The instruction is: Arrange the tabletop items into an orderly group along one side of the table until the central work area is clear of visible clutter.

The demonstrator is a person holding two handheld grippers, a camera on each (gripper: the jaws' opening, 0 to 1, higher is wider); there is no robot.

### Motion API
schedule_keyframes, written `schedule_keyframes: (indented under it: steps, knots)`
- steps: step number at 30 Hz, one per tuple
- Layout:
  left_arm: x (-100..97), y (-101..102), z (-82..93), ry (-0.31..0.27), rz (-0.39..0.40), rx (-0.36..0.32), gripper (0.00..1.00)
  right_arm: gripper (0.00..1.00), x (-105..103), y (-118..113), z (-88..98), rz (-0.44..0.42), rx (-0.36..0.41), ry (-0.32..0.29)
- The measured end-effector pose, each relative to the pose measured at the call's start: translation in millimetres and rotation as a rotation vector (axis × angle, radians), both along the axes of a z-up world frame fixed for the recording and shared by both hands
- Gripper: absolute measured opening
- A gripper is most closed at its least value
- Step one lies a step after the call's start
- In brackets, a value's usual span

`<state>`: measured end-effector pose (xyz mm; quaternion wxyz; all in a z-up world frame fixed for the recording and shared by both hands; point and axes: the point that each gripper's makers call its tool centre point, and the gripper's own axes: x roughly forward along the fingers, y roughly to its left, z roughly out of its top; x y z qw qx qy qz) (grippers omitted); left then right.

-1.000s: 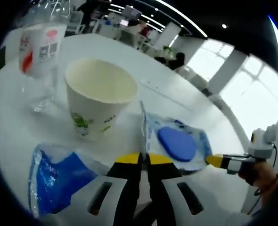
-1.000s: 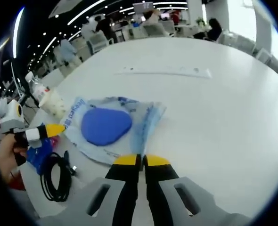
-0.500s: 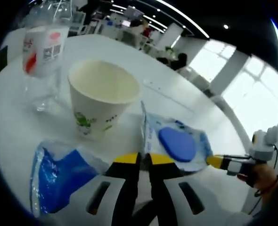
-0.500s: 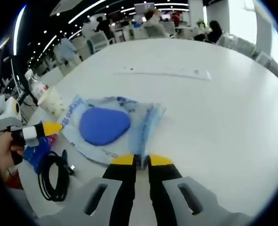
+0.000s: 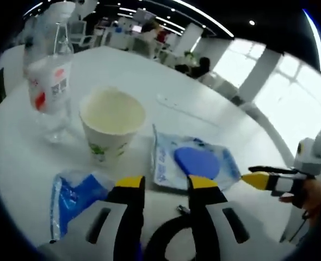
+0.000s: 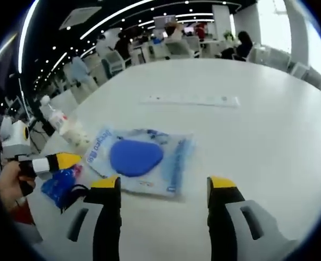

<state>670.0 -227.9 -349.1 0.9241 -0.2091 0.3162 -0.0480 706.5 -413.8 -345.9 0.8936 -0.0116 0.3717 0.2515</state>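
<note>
The round white table (image 6: 269, 136) runs back toward a large open office. Beyond its far edge stand rows of grey chairs (image 6: 168, 50) and desks, with several seated people (image 6: 243, 42) among them, too small to tell apart clearly. Long white ceiling light strips (image 6: 149, 10) curve overhead. In the left gripper view, tall bright windows (image 5: 283, 89) line the wall past the table, split by white columns (image 5: 253, 79).

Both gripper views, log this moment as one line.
left hand-held gripper: open | right hand-held gripper: open | clear packet with blue pad: flat on table, untouched | paper cup: upright beside bottle
</note>
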Motion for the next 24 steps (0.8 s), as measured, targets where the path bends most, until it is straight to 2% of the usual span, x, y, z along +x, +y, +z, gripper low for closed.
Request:
schedule_keyframes:
  steps: [4,7,15,19,22,24]
  knots:
    - [-6.4,-0.3,13.5,-0.028,-0.038,0.043,0.38,0.74,-13.3,3.8,8.1,0.023,0.006,-0.003]
    - [-10.7,-0.5,24.5,-0.046,-0.058,0.042,0.44,0.79,-26.1,8.4,14.0,0.047,0.013,0.001]
    - [-18.3,3.3,45.7,-0.111,-0.125,0.122,0.56,0.83,-49.8,24.7,30.4,0.108,0.044,-0.014]
    - [-20.8,3.0,54.7,-0.138,-0.147,0.129,0.64,0.89,-60.7,32.4,32.3,0.138,0.060,-0.002]
    - [-21.8,-0.7,59.0,-0.135,-0.175,0.137,0.71,0.94,-68.3,38.9,32.7,0.189,0.055,-0.007]
    - [-26.1,0.1,63.9,-0.145,-0.199,0.171,0.76,0.97,-74.4,42.6,30.7,0.214,0.057,0.006]
